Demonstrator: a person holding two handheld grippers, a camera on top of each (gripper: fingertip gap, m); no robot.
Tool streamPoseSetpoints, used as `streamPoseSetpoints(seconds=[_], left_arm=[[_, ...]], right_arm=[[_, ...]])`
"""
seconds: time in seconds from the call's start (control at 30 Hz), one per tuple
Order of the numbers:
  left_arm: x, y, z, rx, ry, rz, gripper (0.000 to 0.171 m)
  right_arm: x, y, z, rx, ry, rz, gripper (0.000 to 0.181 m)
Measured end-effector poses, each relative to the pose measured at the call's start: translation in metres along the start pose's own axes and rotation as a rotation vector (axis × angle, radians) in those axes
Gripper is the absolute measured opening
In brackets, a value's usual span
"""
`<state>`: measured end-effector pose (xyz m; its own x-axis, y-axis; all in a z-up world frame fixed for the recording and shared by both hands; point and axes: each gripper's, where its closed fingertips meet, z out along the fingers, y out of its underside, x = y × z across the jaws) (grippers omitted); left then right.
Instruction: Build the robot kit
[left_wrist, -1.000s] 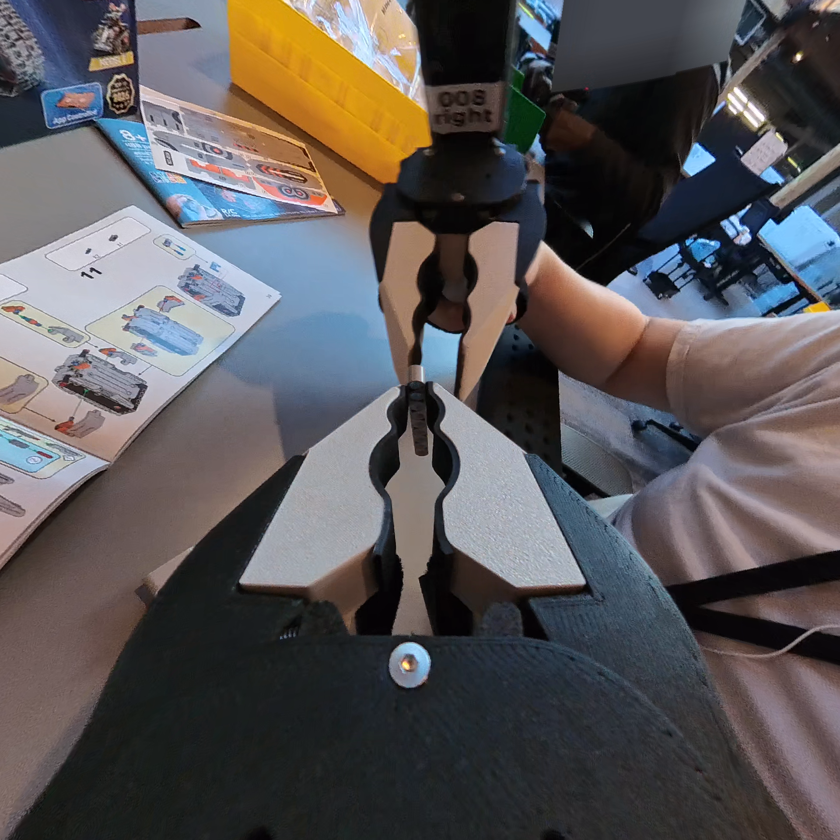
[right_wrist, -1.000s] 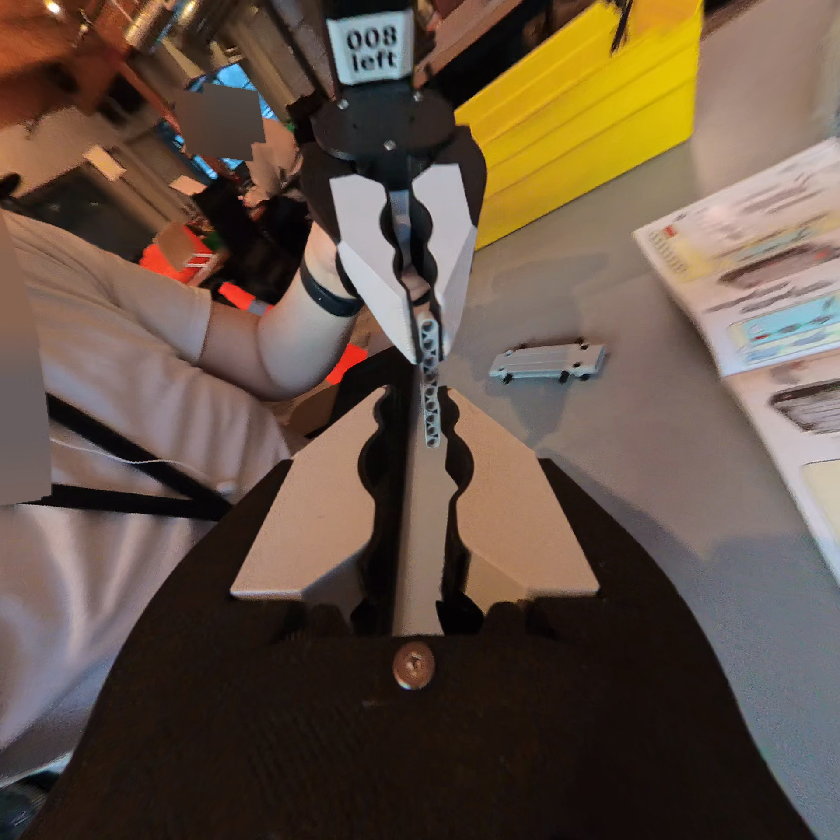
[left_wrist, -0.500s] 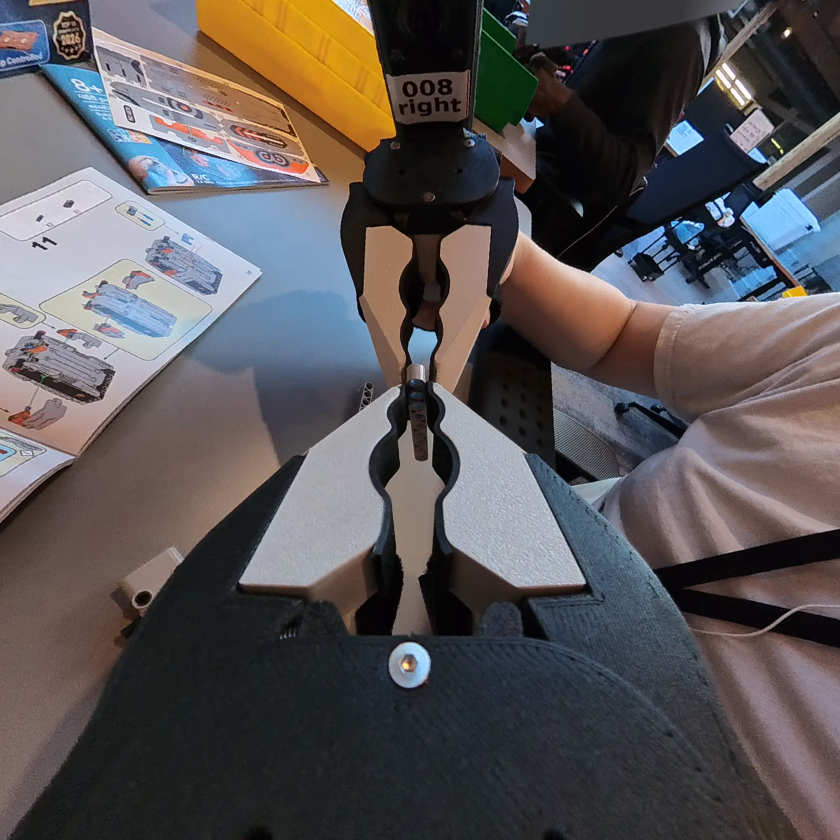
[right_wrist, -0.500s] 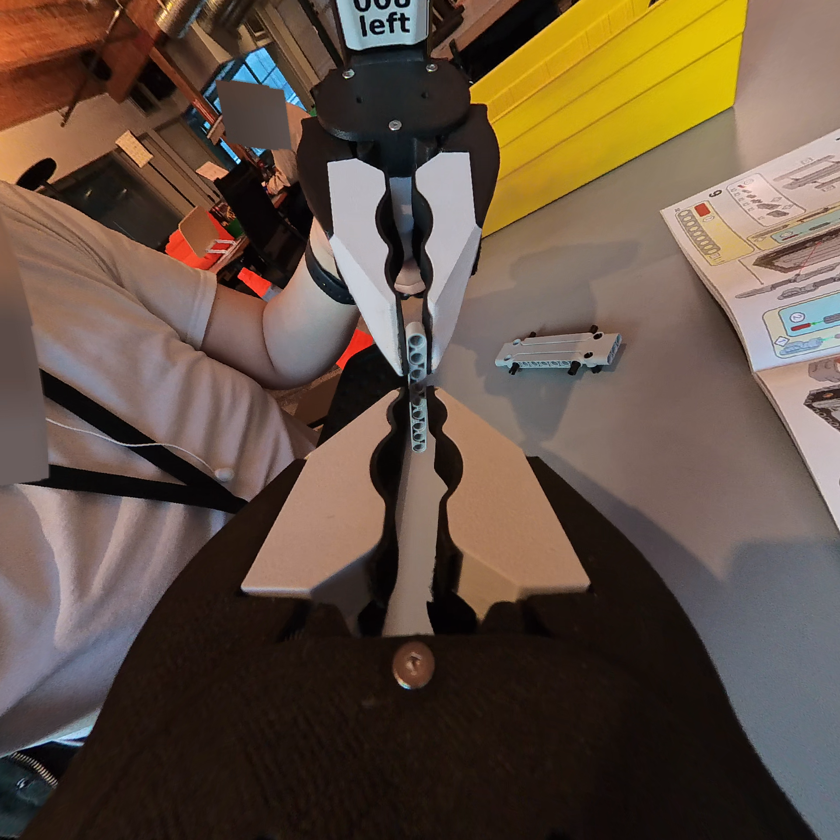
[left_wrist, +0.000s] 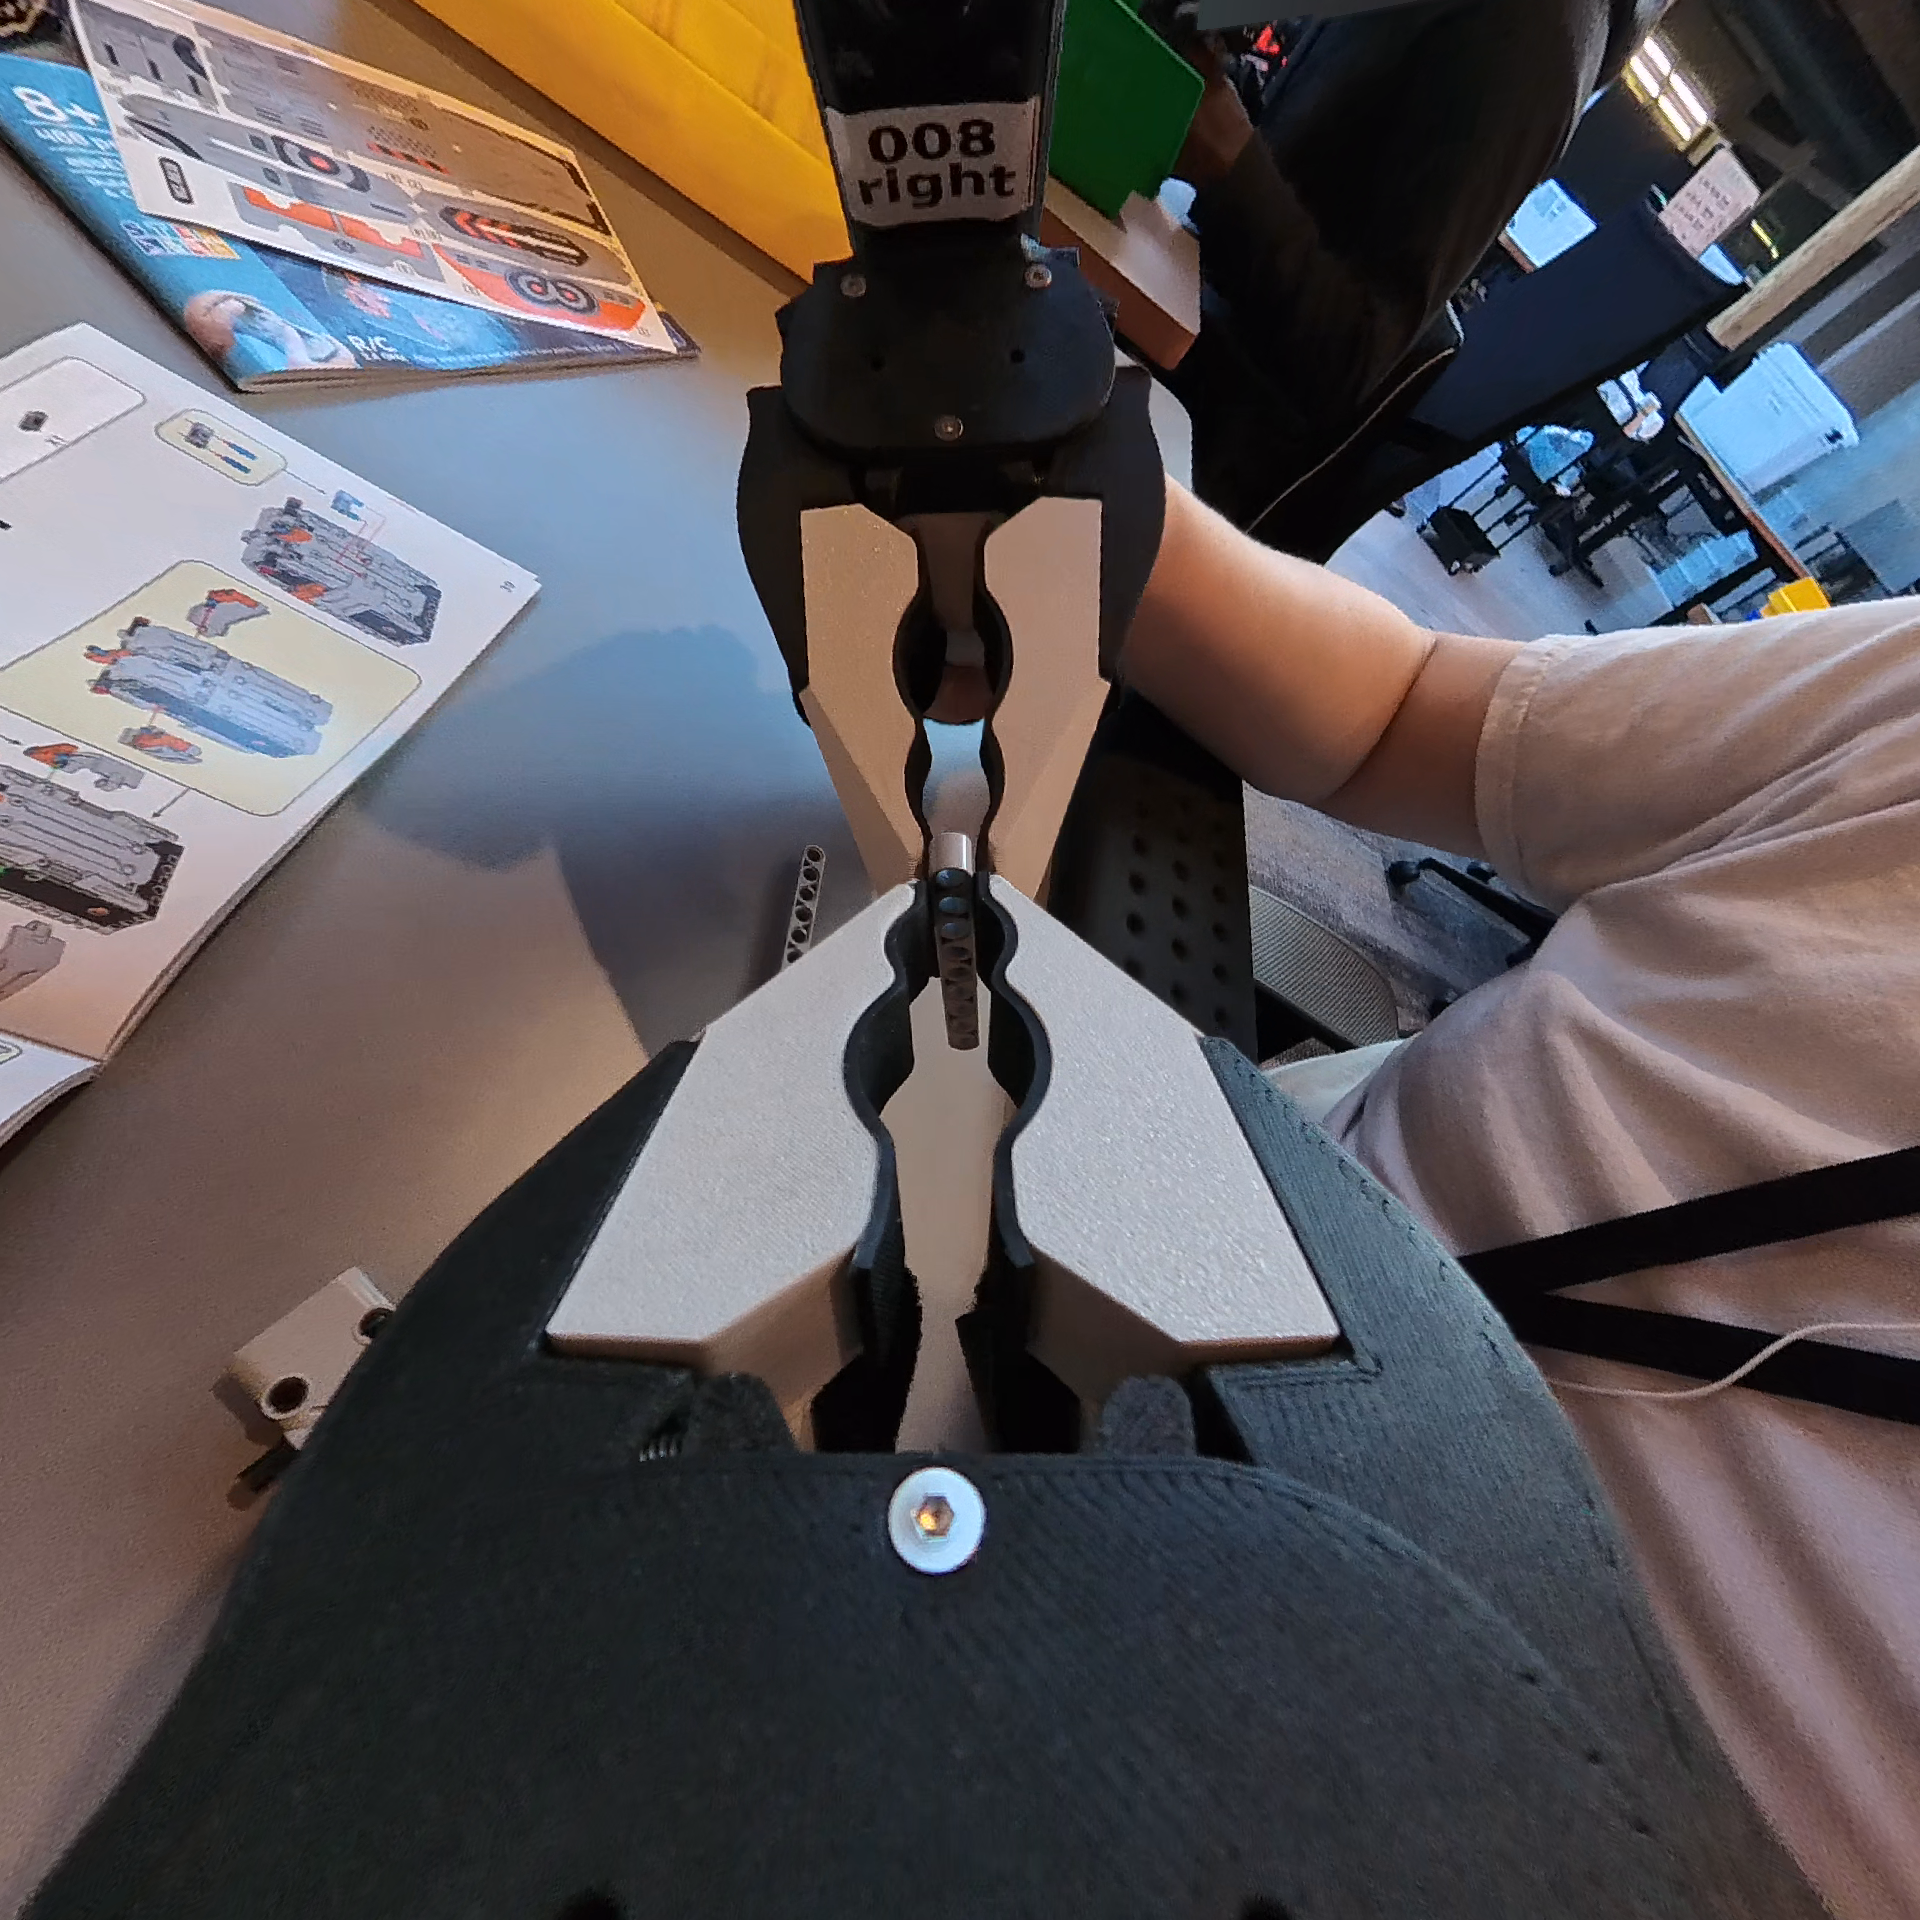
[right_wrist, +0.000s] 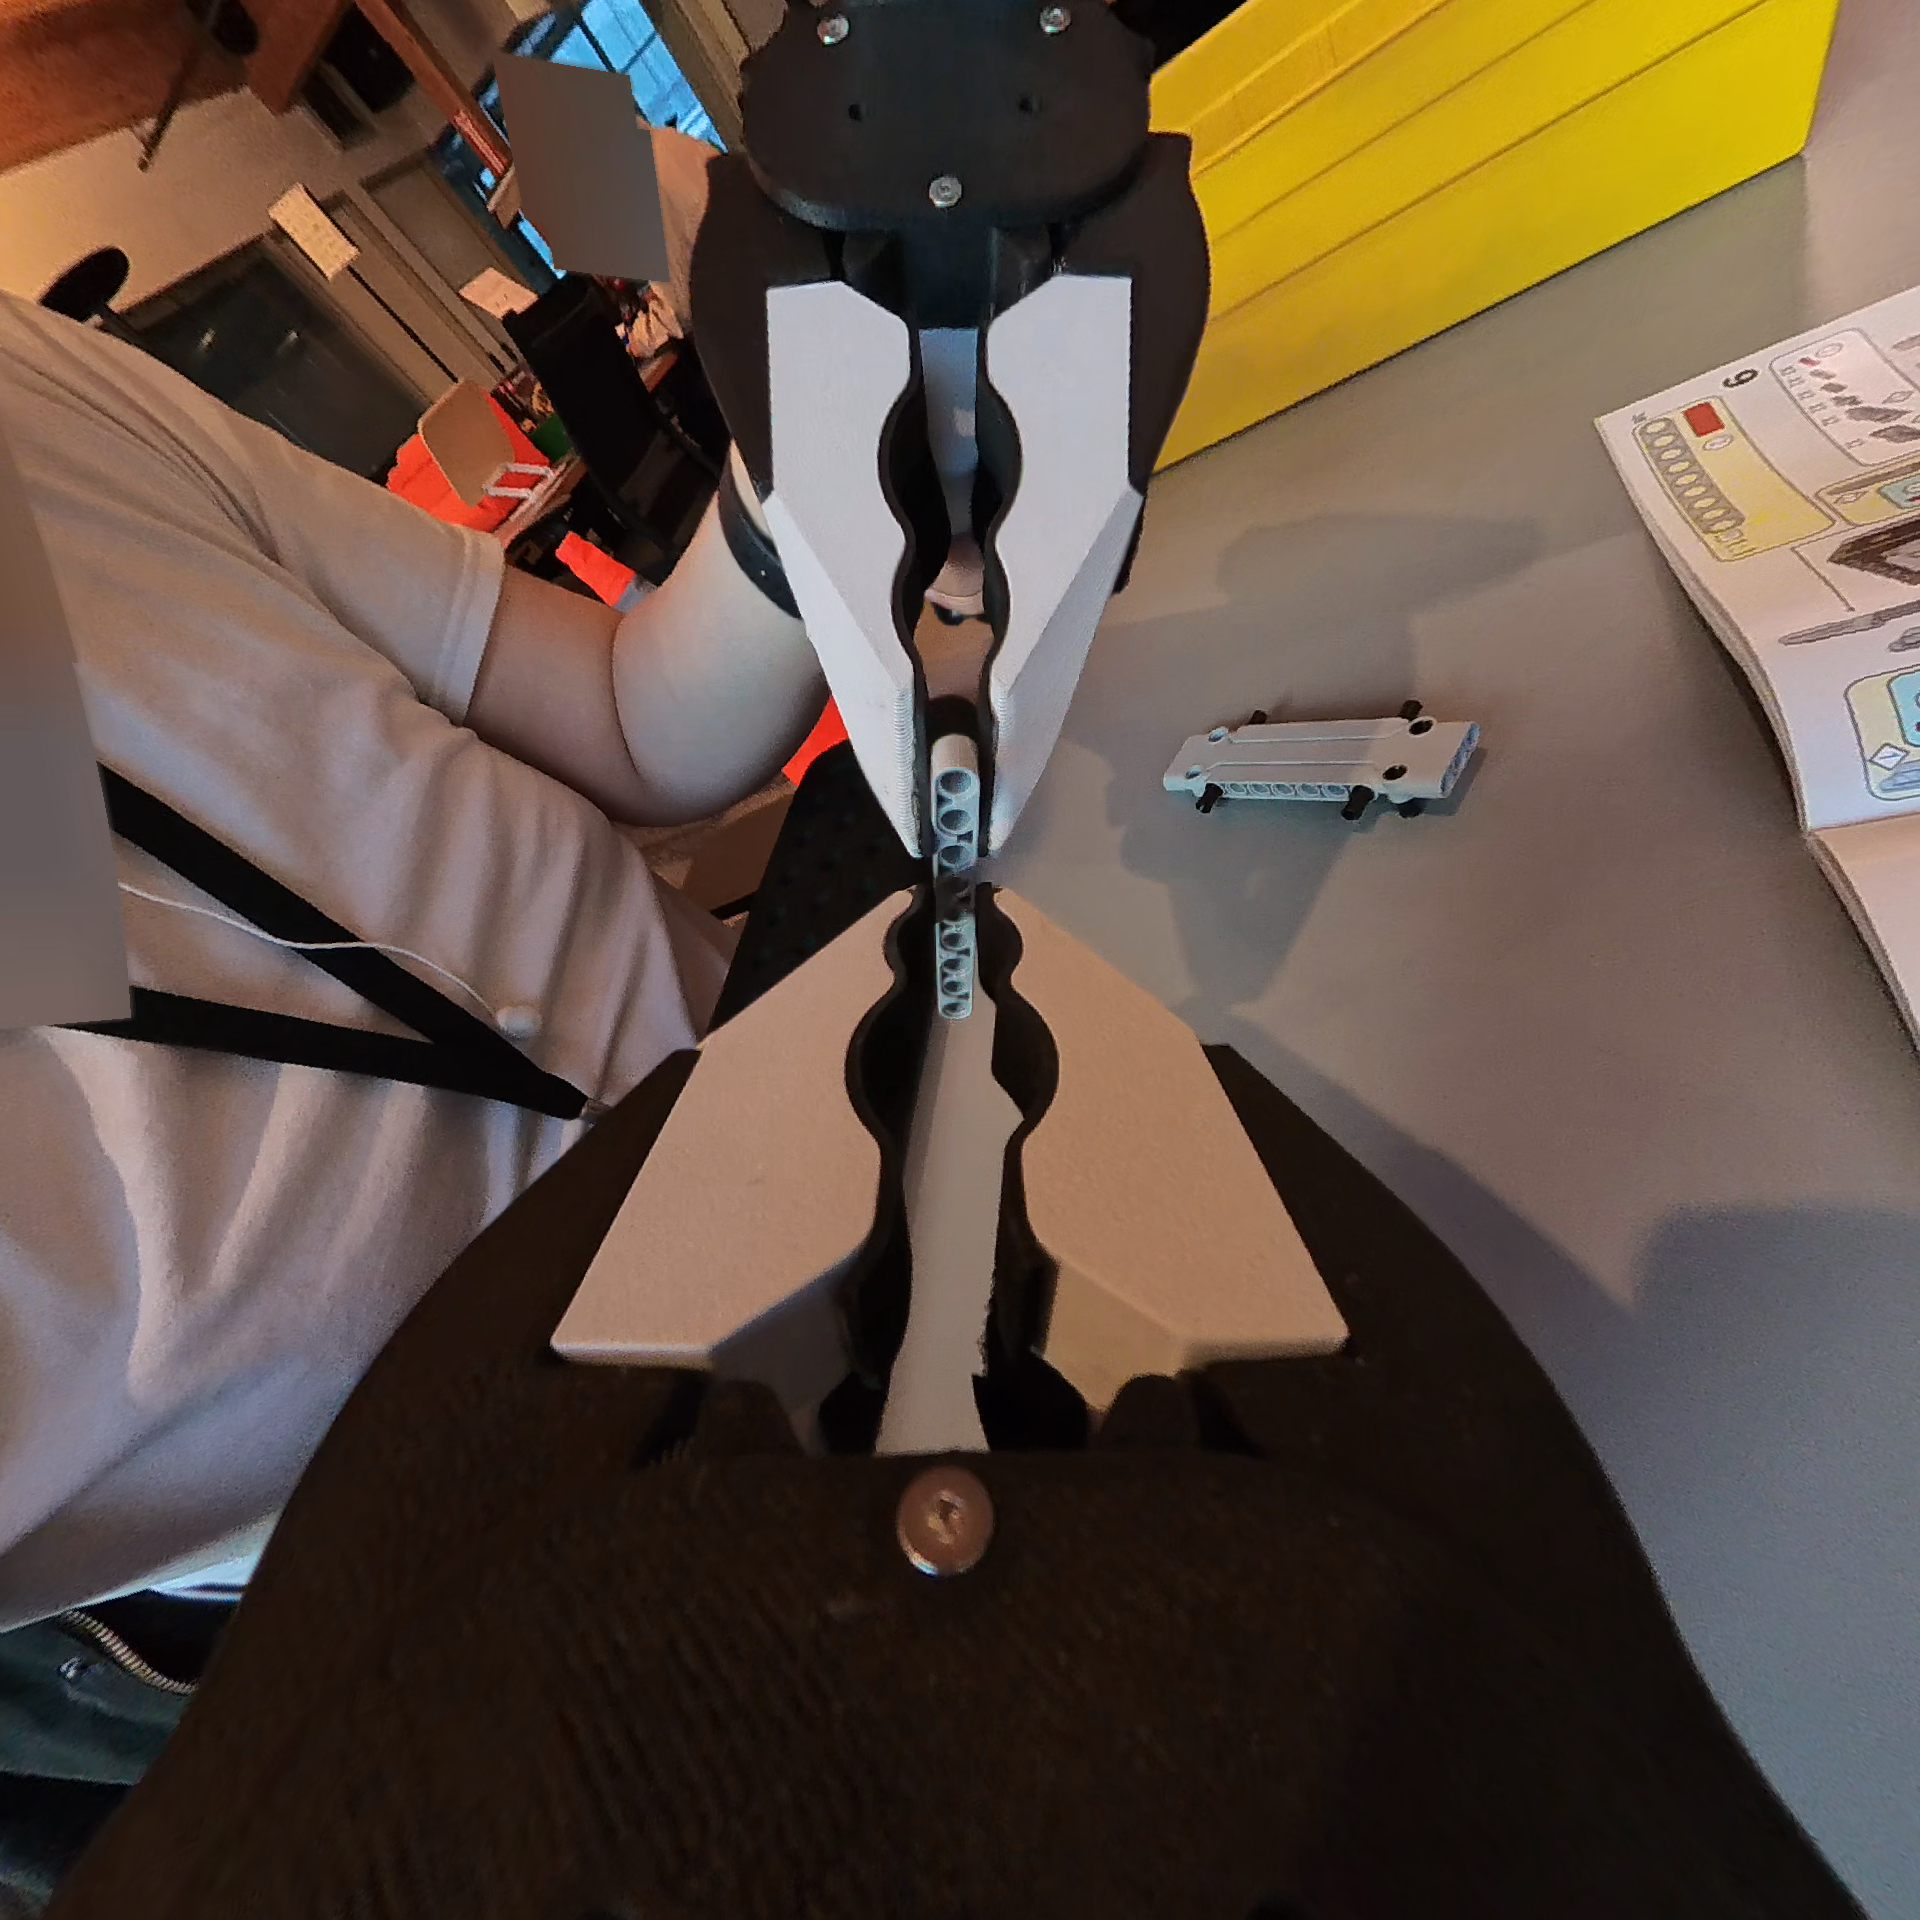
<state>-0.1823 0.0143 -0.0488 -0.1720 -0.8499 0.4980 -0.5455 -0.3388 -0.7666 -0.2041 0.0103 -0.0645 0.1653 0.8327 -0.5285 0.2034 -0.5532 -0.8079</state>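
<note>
My left gripper (left_wrist: 956, 896) is shut on a short holed beam (left_wrist: 958, 971), which looks dark against the light. My right gripper (right_wrist: 951, 902) is shut on a light grey holed beam (right_wrist: 951, 971). The two grippers face each other tip to tip above the table's near edge. In the right wrist view the left gripper (right_wrist: 951, 844) pinches its grey beam (right_wrist: 954, 805) end to end with mine. A dark spot sits where the beams meet, and I cannot tell whether they are joined. In the left wrist view the right gripper (left_wrist: 956, 868) shows a pale beam end (left_wrist: 954, 852).
A grey panel with black pins (right_wrist: 1320, 764) lies on the grey table (right_wrist: 1455, 1039). A slim grey beam (left_wrist: 802, 904) and a small pale block (left_wrist: 301, 1361) lie near the left gripper. An open instruction booklet (left_wrist: 208, 665), a yellow bin (right_wrist: 1455, 208) and the person's arms and torso are close by. My left and right fingertips are right by each other.
Both grippers stay shut and tip to tip. They have drawn a little closer and tilted, so the booklet and bin have shifted in view and the slim beam on the table now shows.
</note>
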Motion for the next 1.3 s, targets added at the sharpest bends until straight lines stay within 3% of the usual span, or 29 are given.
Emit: streamPoseSetpoints(seconds=[0.07,0.1,0.17,0.2,0.27,0.33,0.4,0.5,0.63,0.83,0.97,1.13,1.3], left_arm=[[-0.001,0.001,-0.001,-0.002,-0.001,-0.004,0.005],[-0.004,-0.001,-0.006,0.014,-0.015,-0.012,0.012],[-0.020,-0.011,-0.027,0.089,-0.105,-0.027,0.042],[-0.032,-0.011,-0.042,0.115,-0.171,-0.035,0.043],[-0.064,0.009,-0.071,0.067,-0.353,-0.073,0.033],[-0.081,0.044,-0.085,-0.065,-0.414,-0.179,0.036],[-0.086,0.068,-0.083,-0.135,-0.369,-0.309,0.041],[-0.100,0.088,-0.077,-0.196,-0.364,-0.363,0.046],[-0.102,0.084,-0.069,-0.148,-0.244,-0.415,0.040],[-0.100,0.093,-0.060,-0.162,-0.124,-0.477,0.030],[-0.099,0.100,-0.054,-0.169,-0.050,-0.537,0.010],[-0.088,0.097,-0.047,-0.135,0.039,-0.576,0.019],[-0.080,0.103,-0.037,-0.180,0.032,-0.540,0.008]], right_arm=[[0.001,0.000,0.000,0.005,0.009,0.003,0.006],[0.003,0.000,0.000,0.013,0.016,0.013,0.006],[0.009,0.001,-0.003,0.029,0.049,0.031,0.006],[0.013,0.002,-0.005,0.038,0.066,0.041,0.006],[0.015,0.004,-0.010,0.051,0.073,0.060,0.006],[0.018,0.002,-0.015,0.074,0.086,0.069,0.006],[0.021,-0.001,-0.017,0.090,0.084,0.082,0.006],[0.022,-0.001,-0.017,0.089,0.081,0.085,0.006],[0.037,0.008,-0.010,0.070,0.164,0.164,0.006],[0.058,0.011,0.024,0.157,0.159,0.520,0.006],[0.073,0.019,0.039,0.126,0.216,0.576,0.006],[0.082,0.025,0.042,0.130,0.258,0.617,0.006],[0.087,0.022,0.040,0.170,0.269,0.633,0.006]])
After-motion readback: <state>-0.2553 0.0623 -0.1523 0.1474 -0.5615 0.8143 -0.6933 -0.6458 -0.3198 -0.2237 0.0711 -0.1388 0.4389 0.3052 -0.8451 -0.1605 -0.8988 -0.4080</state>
